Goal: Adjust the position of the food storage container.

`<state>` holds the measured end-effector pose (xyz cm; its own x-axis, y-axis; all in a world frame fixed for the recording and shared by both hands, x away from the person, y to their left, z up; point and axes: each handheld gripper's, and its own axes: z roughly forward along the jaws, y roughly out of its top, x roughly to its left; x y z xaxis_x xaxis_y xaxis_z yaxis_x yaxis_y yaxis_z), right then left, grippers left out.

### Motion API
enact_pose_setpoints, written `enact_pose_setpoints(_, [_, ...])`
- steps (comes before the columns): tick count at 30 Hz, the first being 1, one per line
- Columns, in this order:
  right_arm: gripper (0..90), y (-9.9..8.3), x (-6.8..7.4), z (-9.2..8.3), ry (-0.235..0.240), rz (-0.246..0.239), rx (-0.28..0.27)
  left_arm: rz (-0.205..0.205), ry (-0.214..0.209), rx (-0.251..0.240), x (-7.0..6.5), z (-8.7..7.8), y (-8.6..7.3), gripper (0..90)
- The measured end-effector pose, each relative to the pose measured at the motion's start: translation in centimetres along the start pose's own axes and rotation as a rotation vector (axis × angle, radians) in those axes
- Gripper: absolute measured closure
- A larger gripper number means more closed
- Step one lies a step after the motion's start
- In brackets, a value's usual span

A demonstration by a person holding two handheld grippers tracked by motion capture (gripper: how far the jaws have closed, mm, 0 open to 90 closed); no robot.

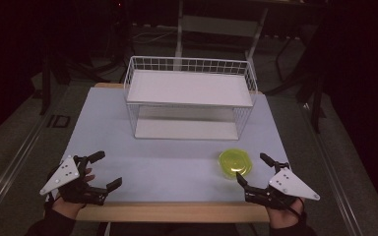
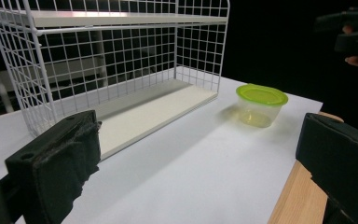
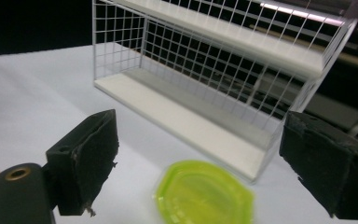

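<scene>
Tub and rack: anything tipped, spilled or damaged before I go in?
Nothing stands out. The tub stands upright on the table, green lid seated, apart from the rack. The rack stands square, both shelves bare. Both grippers, left and right, are open, holding nothing.

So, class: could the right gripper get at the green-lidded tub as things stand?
Probably yes. The right gripper is open, with the tub just ahead of its jaws on the table. Nothing lies between them, and the wire rack stands farther back, out of the way.
</scene>
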<state>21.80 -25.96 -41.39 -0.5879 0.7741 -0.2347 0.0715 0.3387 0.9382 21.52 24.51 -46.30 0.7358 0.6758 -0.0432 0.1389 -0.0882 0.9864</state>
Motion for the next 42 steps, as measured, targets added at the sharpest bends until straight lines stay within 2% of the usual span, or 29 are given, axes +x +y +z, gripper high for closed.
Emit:
enact_pose_setpoints(7, [10.4,1.5,-1.9,0.3,-0.010,0.007,0.016,-0.002,-0.005,0.000,0.0,0.0,0.0,0.4])
enact_pose_setpoints(9, [10.4,1.7,-2.3,0.6,0.002,0.030,0.023,0.001,-0.004,0.002,0.0,0.0,0.0,0.4])
enact_pose_setpoints(14, [11.3,1.5,-3.2,1.3,0.006,0.037,0.022,0.000,-0.005,0.003,0.0,0.0,0.0,0.4])
enact_pose_setpoints(17, [19.6,1.0,-3.9,1.8,-0.013,0.038,0.048,0.001,-0.004,0.003,0.0,0.0,0.0,0.4])
enact_pose_setpoints(20, [35.9,0.3,-4.7,2.2,-0.023,0.045,0.074,0.002,-0.004,0.002,0.0,0.0,0.0,0.5])
enact_pose_setpoints(21, [48.5,0.0,-5.0,2.3,-0.015,0.054,0.083,0.002,-0.004,0.002,0.0,0.0,0.0,0.4])
enact_pose_setpoints(23, [59.2,-0.5,-5.5,2.5,-0.031,0.057,0.112,0.002,-0.004,0.001,0.0,0.0,0.0,0.5])
enact_pose_setpoints(24, [68.5,-0.8,-5.7,2.6,-0.025,0.066,0.123,0.002,-0.004,0.002,0.0,0.0,0.0,0.4])
enact_pose_setpoints(27, [83.8,-1.8,-6.3,2.9,-0.032,0.077,0.161,0.001,-0.006,0.002,0.0,0.1,0.0,0.5])
enact_pose_setpoints(29, [89.7,-2.6,-6.5,3.2,-0.039,0.072,0.192,0.002,-0.005,0.002,0.0,0.0,0.0,0.4])
enact_pose_setpoints(30, [89.8,-2.9,-6.7,3.3,-0.027,0.079,0.207,0.002,-0.005,0.001,0.0,0.0,0.0,0.4])
enact_pose_setpoints(32, [90.0,-3.7,-7.0,3.6,-0.040,0.085,0.227,0.002,-0.004,0.002,0.0,0.0,0.0,0.4])
enact_pose_setpoints(42, [90.0,-7.1,-8.3,4.9,-0.041,0.131,0.317,0.009,-0.005,0.009,-0.1,0.1,-0.1,0.4])
